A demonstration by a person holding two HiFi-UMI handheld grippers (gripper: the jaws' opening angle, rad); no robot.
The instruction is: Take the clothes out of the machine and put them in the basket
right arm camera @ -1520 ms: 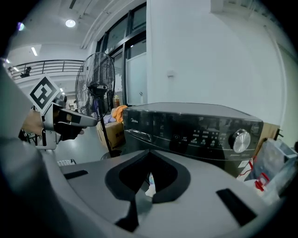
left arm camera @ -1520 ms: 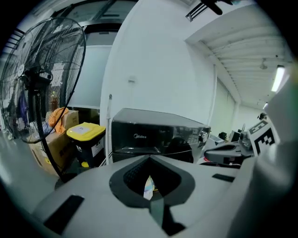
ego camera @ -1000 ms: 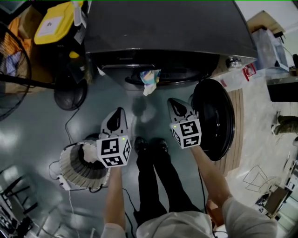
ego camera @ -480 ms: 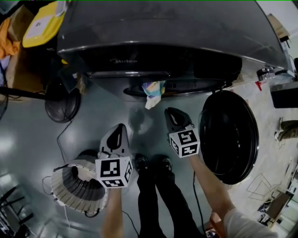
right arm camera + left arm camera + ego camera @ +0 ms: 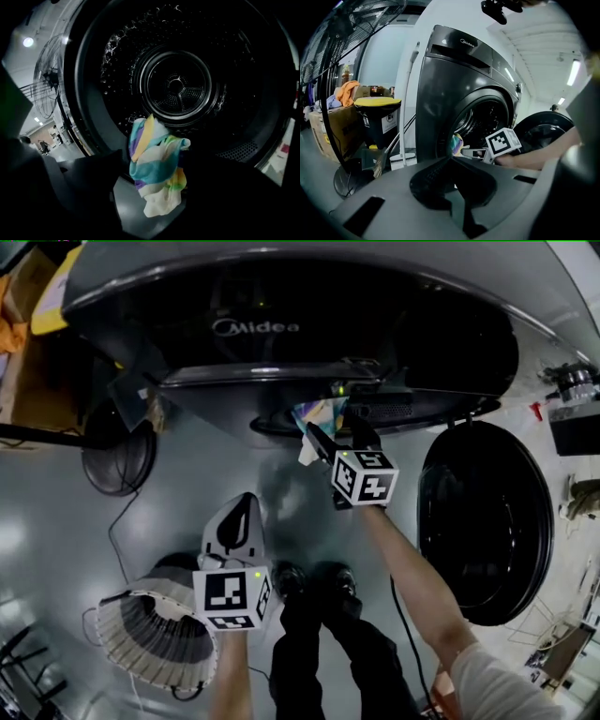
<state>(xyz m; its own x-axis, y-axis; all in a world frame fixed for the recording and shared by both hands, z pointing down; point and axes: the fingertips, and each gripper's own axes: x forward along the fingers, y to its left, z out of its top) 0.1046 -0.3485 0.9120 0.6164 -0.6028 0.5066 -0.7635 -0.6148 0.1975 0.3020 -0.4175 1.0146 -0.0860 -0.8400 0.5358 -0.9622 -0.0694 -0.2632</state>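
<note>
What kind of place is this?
Probably a laundry area: a front-loading washing machine with its door open, a basket nearby, and a colourful cloth at its mouth.

Dim overall, bright ceiling strip lights [image 5: 573, 71], pale glare on floor [image 5: 37, 521], heavy fisheye bending, black corners

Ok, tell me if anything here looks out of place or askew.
One thing: a crumpled multicoloured cloth hangs over the lower lip of the washing machine drum opening, half in and half out, instead of lying inside the drum. Nothing looks spilled or damaged.
</note>
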